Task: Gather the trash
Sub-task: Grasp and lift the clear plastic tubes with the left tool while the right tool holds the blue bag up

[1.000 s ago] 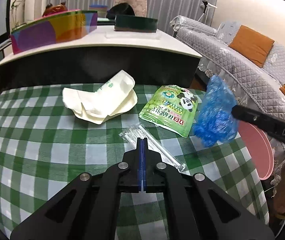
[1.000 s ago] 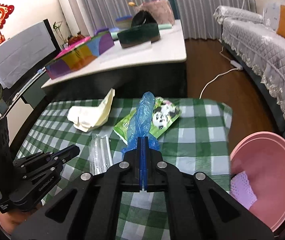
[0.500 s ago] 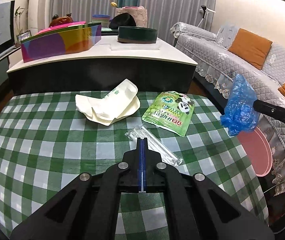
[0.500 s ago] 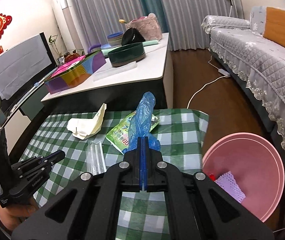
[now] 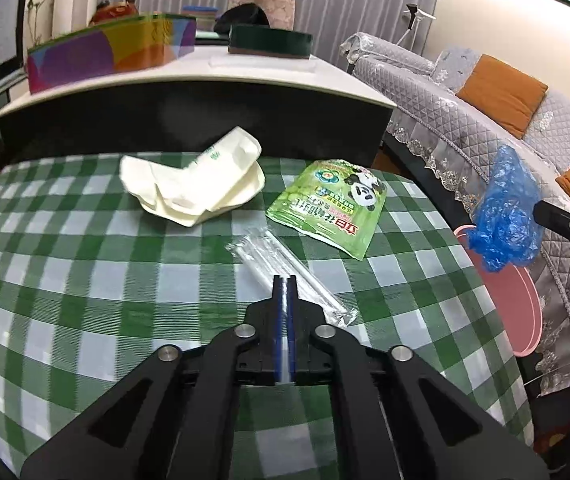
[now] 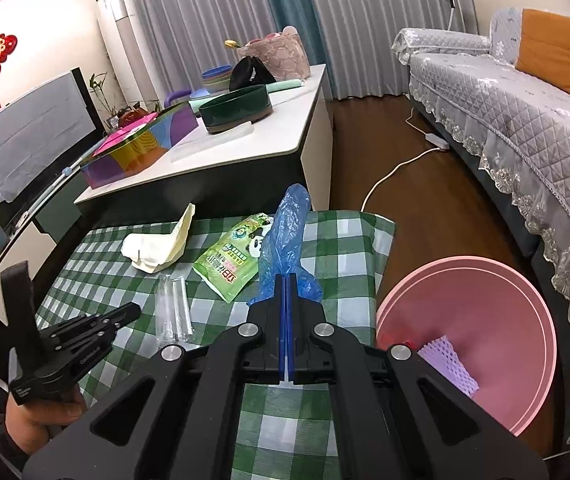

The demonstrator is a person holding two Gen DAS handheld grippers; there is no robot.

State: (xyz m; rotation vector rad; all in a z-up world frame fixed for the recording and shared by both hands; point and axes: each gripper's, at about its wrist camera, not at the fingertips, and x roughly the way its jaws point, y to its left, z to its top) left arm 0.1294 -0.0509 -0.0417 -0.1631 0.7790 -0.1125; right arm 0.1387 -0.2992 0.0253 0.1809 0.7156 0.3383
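My right gripper (image 6: 286, 278) is shut on a crumpled blue plastic bag (image 6: 289, 232), held in the air at the table's right edge beside the pink basin (image 6: 485, 320). From the left wrist view the blue bag (image 5: 505, 220) hangs over the basin's rim (image 5: 521, 312). My left gripper (image 5: 284, 280) hovers over a clear straw wrapper (image 5: 257, 246); its jaws are opening, a thin gap with nothing between them. A green panda pouch (image 5: 333, 208) and crumpled white paper (image 5: 193, 188) lie on the green checked tablecloth (image 5: 85, 280).
A purple foam net (image 6: 449, 364) lies in the basin. Behind the table stands a white-topped cabinet (image 6: 285, 128) with a colourful box (image 6: 137, 148) and a dark green bowl (image 6: 237, 108). A grey sofa (image 6: 525, 120) runs along the right; a white cable (image 6: 397, 168) crosses the floor.
The right gripper carried the blue bag rightwards, from over the panda pouch to the table's edge by the basin. The left gripper's pads have parted slightly.
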